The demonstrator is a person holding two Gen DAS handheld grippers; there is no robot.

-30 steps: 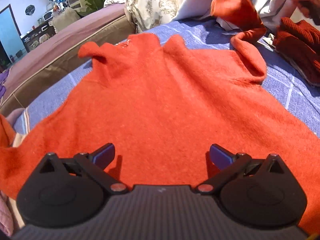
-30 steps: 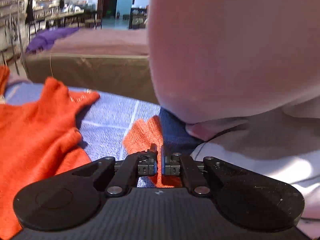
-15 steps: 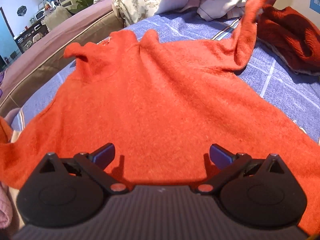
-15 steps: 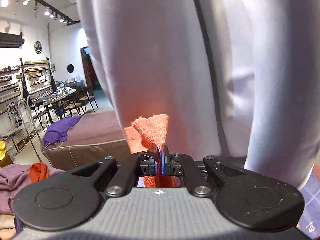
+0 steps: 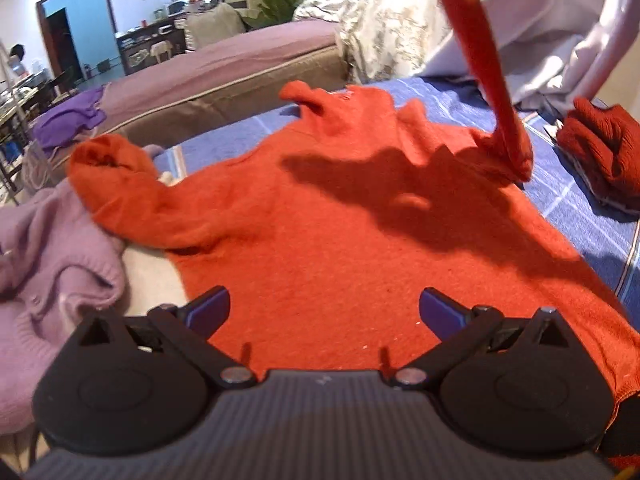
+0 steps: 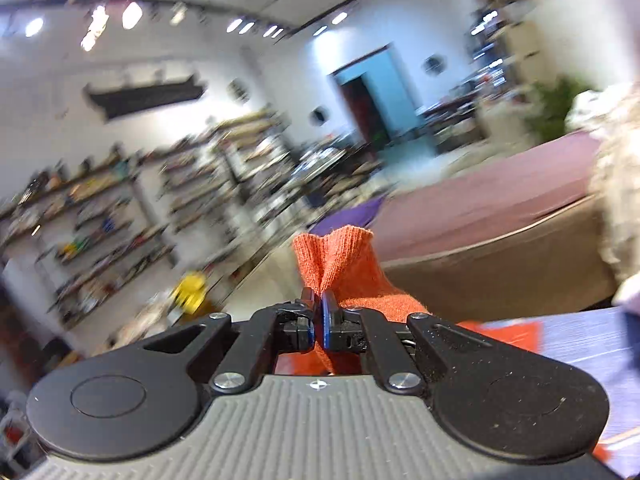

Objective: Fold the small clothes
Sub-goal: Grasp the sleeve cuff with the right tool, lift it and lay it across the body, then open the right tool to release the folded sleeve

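An orange sweater (image 5: 340,232) lies spread flat on the blue checked cloth (image 5: 576,208). My left gripper (image 5: 324,310) is open and empty, just above the sweater's near hem. The sweater's right sleeve (image 5: 484,60) is stretched upward out of the top of the left wrist view. My right gripper (image 6: 319,312) is shut on that sleeve's cuff (image 6: 340,264) and holds it high in the air. The left sleeve (image 5: 116,184) lies bent at the left.
A lilac knit garment (image 5: 48,260) lies bunched at the left. A dark red knit piece (image 5: 600,148) lies at the right on the cloth. A mauve sofa (image 5: 224,76) stands behind, with a floral cover (image 5: 384,40) and a person in white (image 5: 560,20).
My right gripper has lifted the sleeve cuff high and swung it leftward over the sweater. My left gripper has drawn back, so the left sleeve and lilac garment now show.
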